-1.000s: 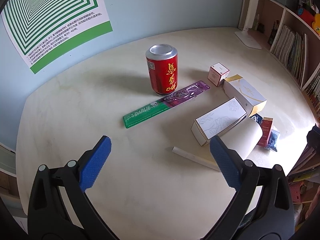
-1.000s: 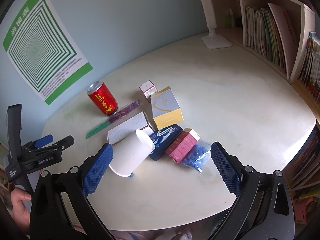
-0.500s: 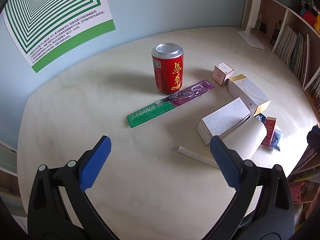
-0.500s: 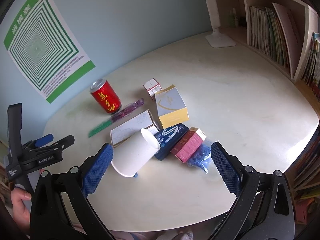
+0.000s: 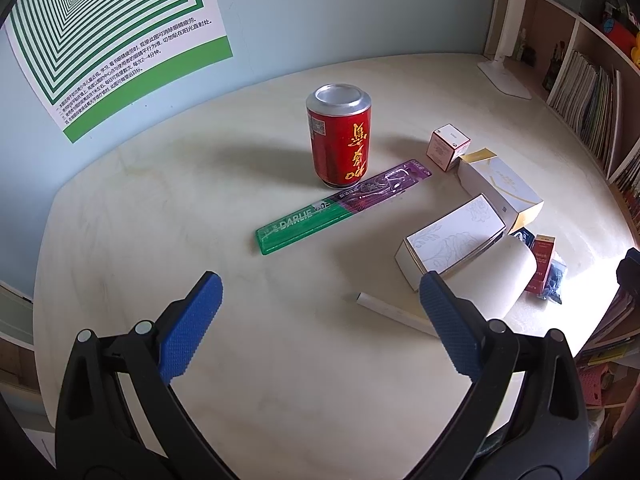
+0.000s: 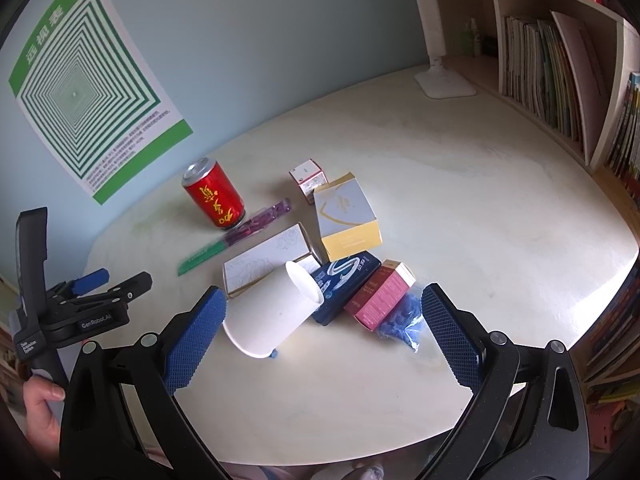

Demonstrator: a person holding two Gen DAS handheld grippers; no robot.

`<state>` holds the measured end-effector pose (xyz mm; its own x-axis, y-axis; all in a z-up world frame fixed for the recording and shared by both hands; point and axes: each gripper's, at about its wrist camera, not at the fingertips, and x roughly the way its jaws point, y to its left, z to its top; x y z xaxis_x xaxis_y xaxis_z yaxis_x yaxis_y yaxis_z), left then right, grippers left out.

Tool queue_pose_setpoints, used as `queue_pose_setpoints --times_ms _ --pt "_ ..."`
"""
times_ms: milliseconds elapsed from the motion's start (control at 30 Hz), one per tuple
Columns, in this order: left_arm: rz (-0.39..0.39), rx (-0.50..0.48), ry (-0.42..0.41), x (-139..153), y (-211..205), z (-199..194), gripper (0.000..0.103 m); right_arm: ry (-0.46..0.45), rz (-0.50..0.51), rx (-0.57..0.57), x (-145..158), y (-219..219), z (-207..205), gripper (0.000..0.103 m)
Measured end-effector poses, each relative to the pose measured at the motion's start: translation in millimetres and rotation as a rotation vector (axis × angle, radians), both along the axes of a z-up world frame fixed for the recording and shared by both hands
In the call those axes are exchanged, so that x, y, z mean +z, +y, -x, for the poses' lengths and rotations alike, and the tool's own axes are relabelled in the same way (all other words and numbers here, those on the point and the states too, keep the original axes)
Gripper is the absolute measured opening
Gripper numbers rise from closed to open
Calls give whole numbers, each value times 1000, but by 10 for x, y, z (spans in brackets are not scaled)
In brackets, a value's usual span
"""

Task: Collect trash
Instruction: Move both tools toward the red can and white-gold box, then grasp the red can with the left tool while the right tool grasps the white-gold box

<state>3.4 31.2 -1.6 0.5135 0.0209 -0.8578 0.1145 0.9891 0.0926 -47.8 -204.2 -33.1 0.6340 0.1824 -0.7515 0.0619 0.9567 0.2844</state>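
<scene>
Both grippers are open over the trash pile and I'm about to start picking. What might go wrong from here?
1. The paper cup lies tipped against the white flat box; a hard squeeze may crush it or roll it away.
2. The red can stands upright touching the toothbrush pack; dragging the pack may topple it.
3. The blue bag sits near the table edge.

Bare table [image 5: 140, 220] left of can [image 5: 340, 136]; boxes [image 6: 348, 216], tipped cup [image 6: 272, 312] crowd right.
</scene>
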Motion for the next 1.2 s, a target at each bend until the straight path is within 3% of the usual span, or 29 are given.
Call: queue_pose_setpoints --times_ms 667,1200 --pt "-5 8 23 -101 37 -136 96 36 20 38 -84 102 -156 97" --pt "-33 -30 46 -395 -18 -884 96 126 35 73 -308 138 -908 97"
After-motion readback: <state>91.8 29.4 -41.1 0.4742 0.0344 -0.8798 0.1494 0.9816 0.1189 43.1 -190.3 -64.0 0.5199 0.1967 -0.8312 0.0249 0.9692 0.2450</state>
